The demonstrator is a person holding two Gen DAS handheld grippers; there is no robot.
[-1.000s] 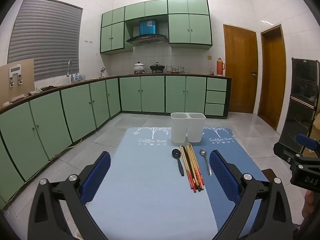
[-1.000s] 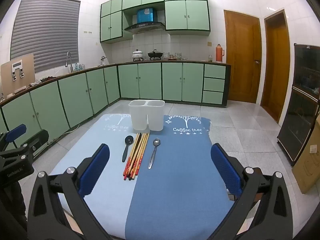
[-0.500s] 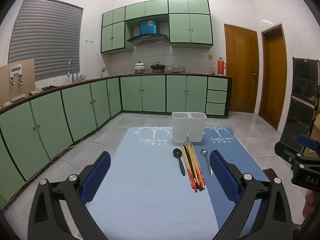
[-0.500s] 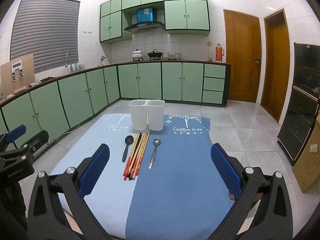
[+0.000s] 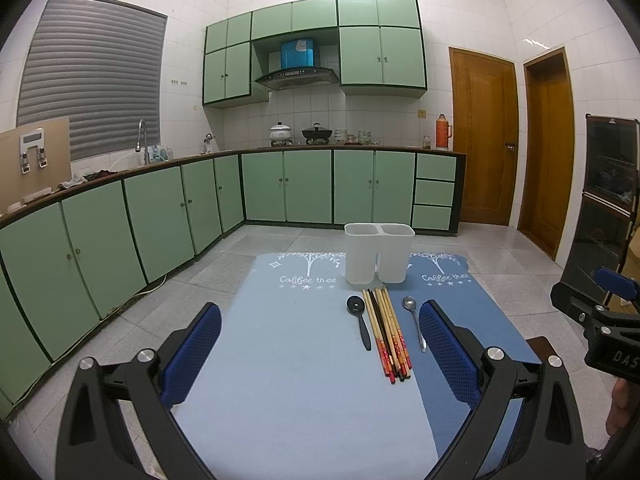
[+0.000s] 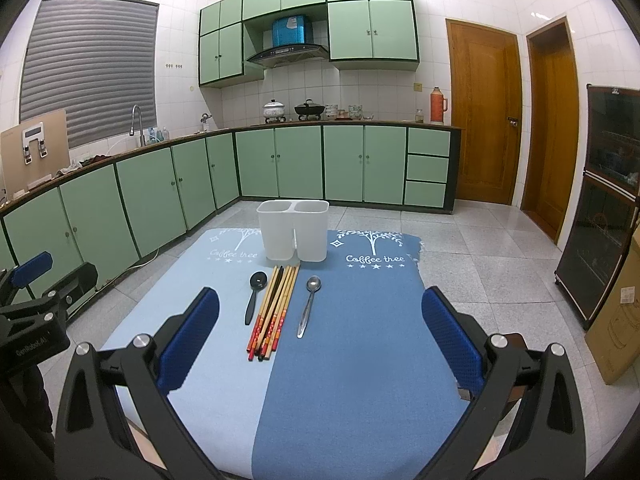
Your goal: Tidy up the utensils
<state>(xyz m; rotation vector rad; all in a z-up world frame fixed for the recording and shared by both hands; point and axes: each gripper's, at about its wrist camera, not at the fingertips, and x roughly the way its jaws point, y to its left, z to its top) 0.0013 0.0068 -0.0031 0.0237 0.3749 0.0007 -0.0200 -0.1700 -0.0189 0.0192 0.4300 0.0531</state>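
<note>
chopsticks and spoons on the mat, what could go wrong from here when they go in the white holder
The chopsticks lie bunched and touching, so a pinch may lift several or scatter them. The metal spoon and black spoon lie flat on the mat, so fingertips could slip. The white holder looks light and may tip if bumped.

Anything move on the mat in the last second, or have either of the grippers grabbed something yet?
Nothing visibly changed. The black spoon, chopsticks and metal spoon lie where they were in front of the white holder. The left gripper and right gripper remain open and empty, hovering short of the utensils.
</note>
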